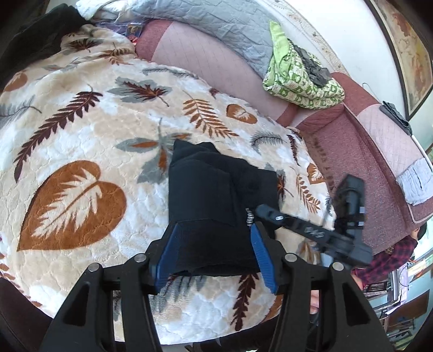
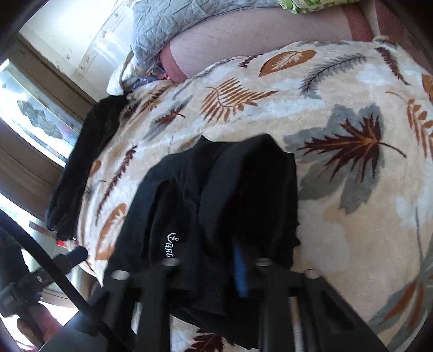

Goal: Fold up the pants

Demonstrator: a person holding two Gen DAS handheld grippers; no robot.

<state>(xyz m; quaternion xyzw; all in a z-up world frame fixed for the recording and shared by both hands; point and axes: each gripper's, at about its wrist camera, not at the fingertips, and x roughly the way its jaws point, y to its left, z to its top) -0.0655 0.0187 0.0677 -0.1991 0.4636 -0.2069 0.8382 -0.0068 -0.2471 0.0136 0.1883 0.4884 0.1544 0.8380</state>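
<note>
Left wrist view: the left gripper [image 1: 213, 251] looks down on a bed covered by a cream plush blanket printed with brown and grey leaves [image 1: 81, 130]. A pair of black fabric pants [image 1: 213, 189], already folded into a compact bundle, lies on the blanket. The gripper's blue-padded jaws stand wide apart on either side of the bundle's near end, with the cloth between them but not squeezed; whether the pads touch it is unclear. The right gripper [image 1: 311, 230] reaches in from the right, its tip at the bundle's right edge. Beyond the blanket are a pink quilted bedcover [image 1: 194, 59], a grey quilt [image 1: 216, 24] and a green patterned cloth bundle [image 1: 300, 78] with a dark object on top.

Right wrist view: the picture is blurred. The pants [image 2: 216, 205] fill the centre and drape over the right gripper [image 2: 238, 268]. One blue pad shows among the dark folds, but how far the jaws are open cannot be told. White lettering shows on the cloth. Another black garment [image 2: 78, 173] lies near the blanket's far edge.

To finish the fold well, both grippers would best hold matching corners, carry the layer over evenly, then press it flat. No containers are visible.
</note>
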